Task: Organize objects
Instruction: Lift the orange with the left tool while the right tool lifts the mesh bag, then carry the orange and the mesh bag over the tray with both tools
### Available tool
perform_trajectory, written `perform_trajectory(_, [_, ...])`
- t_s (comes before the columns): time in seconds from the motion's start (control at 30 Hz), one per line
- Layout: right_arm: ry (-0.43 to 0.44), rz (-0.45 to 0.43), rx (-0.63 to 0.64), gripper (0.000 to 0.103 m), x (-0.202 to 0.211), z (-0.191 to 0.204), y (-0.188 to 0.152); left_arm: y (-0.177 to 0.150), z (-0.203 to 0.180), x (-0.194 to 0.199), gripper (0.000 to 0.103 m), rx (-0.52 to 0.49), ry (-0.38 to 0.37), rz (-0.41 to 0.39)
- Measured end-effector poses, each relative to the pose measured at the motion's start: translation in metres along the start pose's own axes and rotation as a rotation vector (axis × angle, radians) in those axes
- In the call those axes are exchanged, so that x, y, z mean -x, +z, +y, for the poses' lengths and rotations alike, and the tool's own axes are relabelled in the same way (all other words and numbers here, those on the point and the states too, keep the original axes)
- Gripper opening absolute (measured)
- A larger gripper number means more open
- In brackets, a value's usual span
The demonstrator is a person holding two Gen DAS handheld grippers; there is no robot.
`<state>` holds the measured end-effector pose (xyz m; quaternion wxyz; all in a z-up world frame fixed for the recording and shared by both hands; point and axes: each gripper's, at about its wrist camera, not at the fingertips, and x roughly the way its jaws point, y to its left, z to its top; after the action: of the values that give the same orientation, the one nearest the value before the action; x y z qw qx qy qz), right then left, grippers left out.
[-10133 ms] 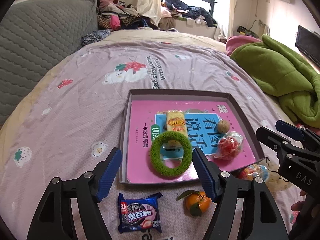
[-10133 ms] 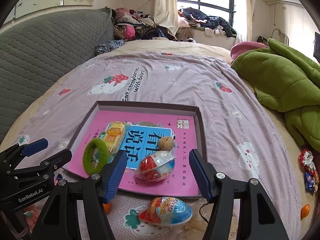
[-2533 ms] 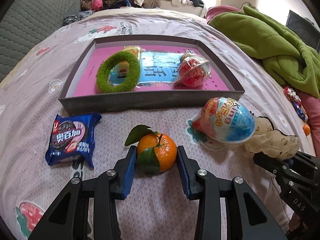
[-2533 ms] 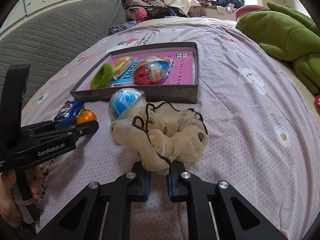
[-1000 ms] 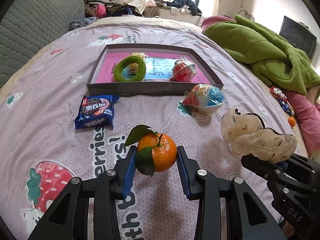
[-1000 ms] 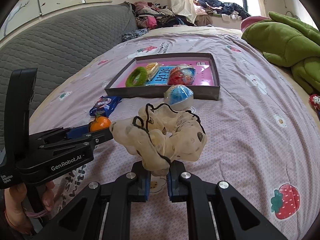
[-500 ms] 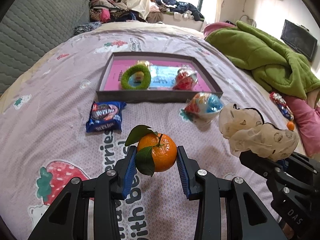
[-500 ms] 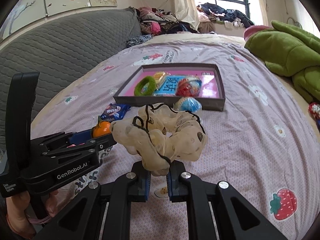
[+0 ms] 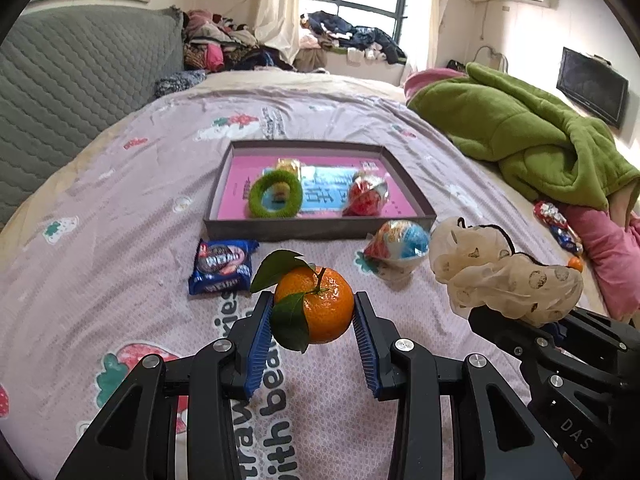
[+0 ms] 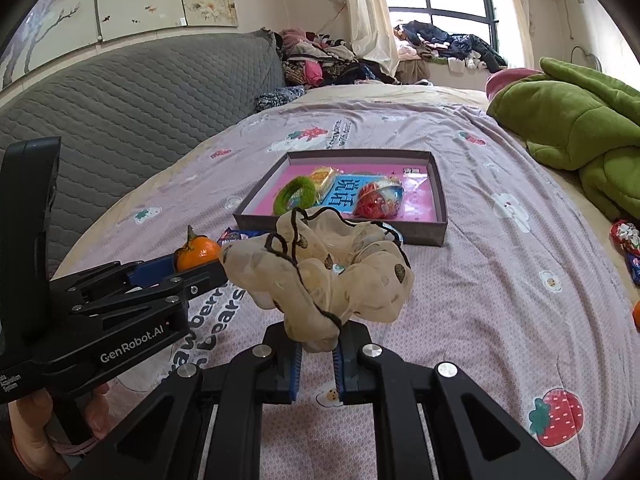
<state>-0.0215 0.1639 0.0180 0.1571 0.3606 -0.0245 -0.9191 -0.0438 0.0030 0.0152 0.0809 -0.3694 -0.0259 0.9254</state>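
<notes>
Left wrist: left tool (image 9: 314, 312) grips tangerine (image 9: 314, 309); right tool (image 10: 316, 346) pinches scrunchie (image 10: 320, 272). Tray (image 9: 224, 176) holds several things; cookie pack (image 9: 222, 265), wrapped egg (image 9: 398, 240) remain on bed (image 9: 120, 184).

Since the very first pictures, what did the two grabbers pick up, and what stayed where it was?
The left gripper closed on the orange and lifted it off the bed. The right gripper pinched the beige scrunchie and raised it too. The tray, green ring, cookie packet and blue egg stayed put.
</notes>
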Motion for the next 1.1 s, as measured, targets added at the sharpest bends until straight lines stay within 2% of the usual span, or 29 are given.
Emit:
perform_trajectory(0.4, [-0.001, -0.07, 0.01, 0.013, 0.009, 0.002, 0.026, 0.028, 0.003, 0.012, 0.04, 0.0, 0.009, -0.064])
perform_trajectory(1.1, [-0.016, -0.116, 0.028, 0.013, 0.003, -0.005, 0.067, 0.067, 0.008, 0.003, 0.04, -0.047, 0.026, -0.091])
